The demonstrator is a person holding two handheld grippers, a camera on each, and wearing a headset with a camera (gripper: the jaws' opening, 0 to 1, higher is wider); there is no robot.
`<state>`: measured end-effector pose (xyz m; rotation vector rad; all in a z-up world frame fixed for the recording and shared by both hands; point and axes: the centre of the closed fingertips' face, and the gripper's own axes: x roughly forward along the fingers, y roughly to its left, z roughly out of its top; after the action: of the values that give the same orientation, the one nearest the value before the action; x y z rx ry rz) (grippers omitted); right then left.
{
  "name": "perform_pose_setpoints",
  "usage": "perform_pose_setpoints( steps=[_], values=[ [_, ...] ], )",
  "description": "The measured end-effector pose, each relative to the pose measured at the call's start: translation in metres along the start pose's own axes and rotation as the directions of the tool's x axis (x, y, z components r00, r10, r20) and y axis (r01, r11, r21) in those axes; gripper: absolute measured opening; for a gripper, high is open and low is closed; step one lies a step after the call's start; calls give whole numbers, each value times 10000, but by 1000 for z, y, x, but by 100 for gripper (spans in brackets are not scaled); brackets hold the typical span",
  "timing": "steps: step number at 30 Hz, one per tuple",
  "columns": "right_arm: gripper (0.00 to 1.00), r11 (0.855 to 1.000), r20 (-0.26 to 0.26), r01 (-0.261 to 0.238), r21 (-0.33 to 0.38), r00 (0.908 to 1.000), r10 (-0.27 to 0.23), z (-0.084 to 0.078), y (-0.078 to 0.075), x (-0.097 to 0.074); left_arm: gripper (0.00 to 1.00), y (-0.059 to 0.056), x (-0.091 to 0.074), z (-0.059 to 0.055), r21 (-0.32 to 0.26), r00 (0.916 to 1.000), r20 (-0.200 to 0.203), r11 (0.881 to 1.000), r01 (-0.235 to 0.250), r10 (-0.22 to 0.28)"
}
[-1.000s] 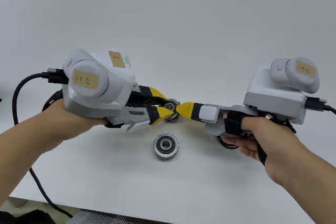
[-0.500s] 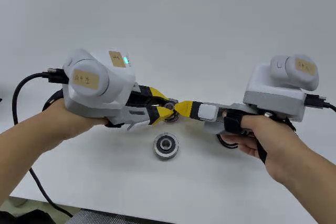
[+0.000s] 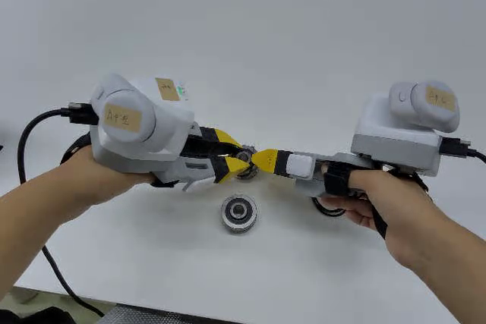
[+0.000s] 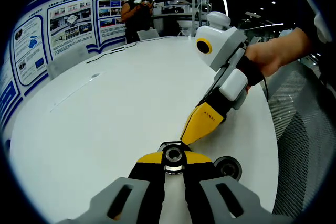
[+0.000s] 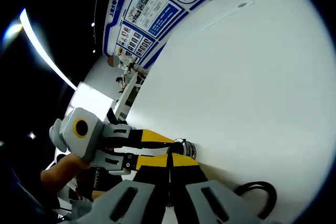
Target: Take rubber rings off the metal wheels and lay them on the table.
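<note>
One white table (image 3: 319,51) under everything. Left gripper (image 3: 235,160) reaches in from the left, jaws clamped on a metal wheel (image 3: 245,165) held just above the table at centre. Right gripper (image 3: 259,159) reaches in from the right, jaws drawn together, tip touching that wheel's right rim. Whether it has rubber pinched, can't tell. Second wheel (image 3: 240,212) lies flat just nearer. Loose black ring (image 3: 328,207) lies on the table beneath the right gripper. The peel probably pulls rightward.

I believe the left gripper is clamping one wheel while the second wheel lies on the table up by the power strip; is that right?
Not quite. The left gripper does clamp one wheel, but the head view shows the second wheel on the table just on the person's side of the held one.
</note>
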<state>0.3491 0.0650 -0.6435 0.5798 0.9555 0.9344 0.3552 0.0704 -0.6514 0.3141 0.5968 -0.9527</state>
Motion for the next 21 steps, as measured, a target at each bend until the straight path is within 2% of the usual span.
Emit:
perform_pose_setpoints(
  steps=[13,17,20,21],
  values=[
    [1,9995,-18,-314,-71,9995,314,-2,11,-1,12,-1,0,1,40,10000,-6,10000,3,-3],
    [1,9998,137,-183,-8,9997,183,0,8,-1,12,0,0,1,55,10000,-41,10000,-82,82],
    [1,9991,168,182,373,9997,-188,0,3,-2,13,0,0,1,34,9998,-72,9998,-193,193],
    [1,9991,172,157,387,9997,-164,1,3,-1,13,0,0,1,52,9998,-76,9998,-206,207]
  ],
)
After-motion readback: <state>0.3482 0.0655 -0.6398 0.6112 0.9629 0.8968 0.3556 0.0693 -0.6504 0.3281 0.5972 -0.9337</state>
